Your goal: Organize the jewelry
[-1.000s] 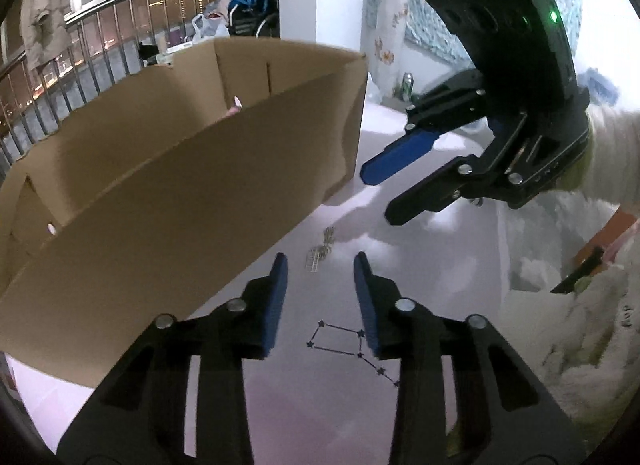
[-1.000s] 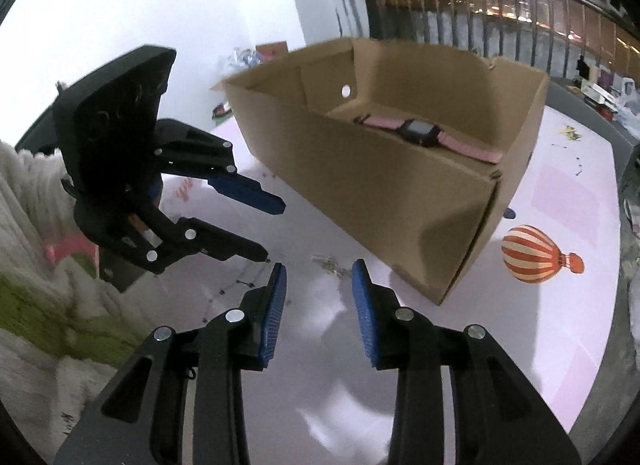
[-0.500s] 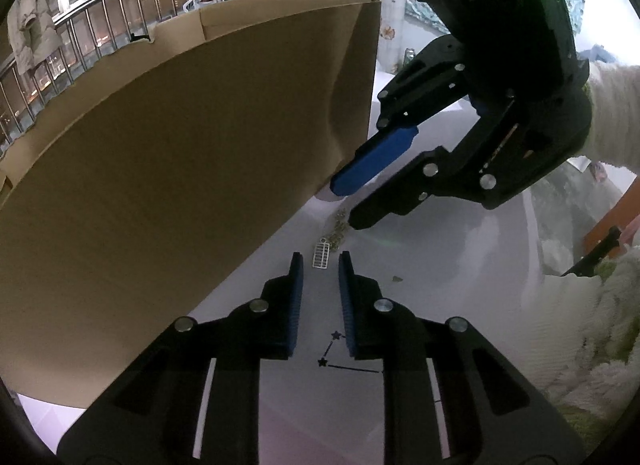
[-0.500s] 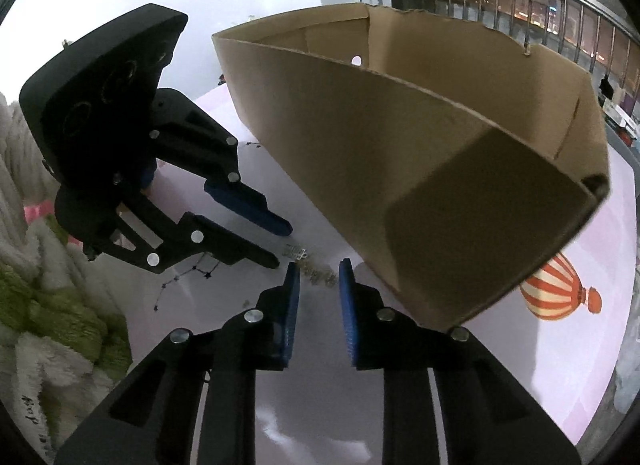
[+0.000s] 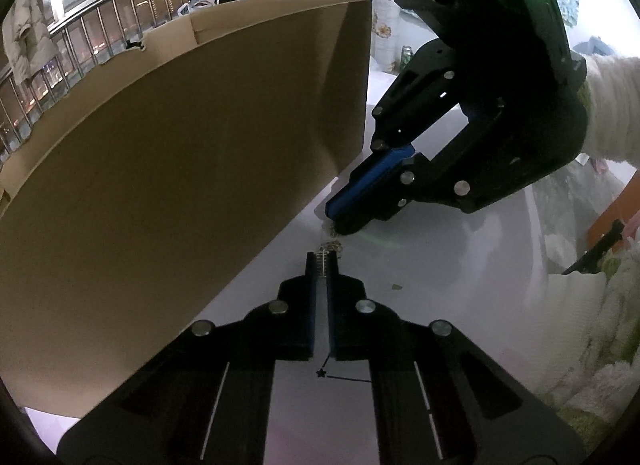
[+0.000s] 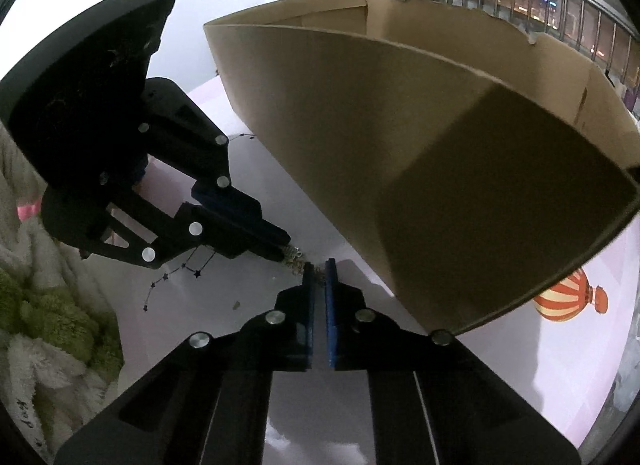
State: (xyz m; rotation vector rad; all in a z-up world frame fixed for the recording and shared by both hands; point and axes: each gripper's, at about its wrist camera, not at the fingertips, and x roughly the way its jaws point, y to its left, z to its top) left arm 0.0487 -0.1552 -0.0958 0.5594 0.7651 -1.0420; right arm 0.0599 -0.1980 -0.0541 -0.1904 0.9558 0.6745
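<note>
The cardboard box [image 5: 180, 169] hides its inside; the chain [image 6: 296, 263] looks too small to identify.

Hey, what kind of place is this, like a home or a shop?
Probably a home, perhaps a bedroom: a pale table mat printed with a hot-air balloon, a fluffy blanket, and clothes hanging by a railing beyond the cardboard box.

Chain [image 5: 333, 239] on table [image 5: 420, 265] beside box [image 5: 180, 165]
</note>
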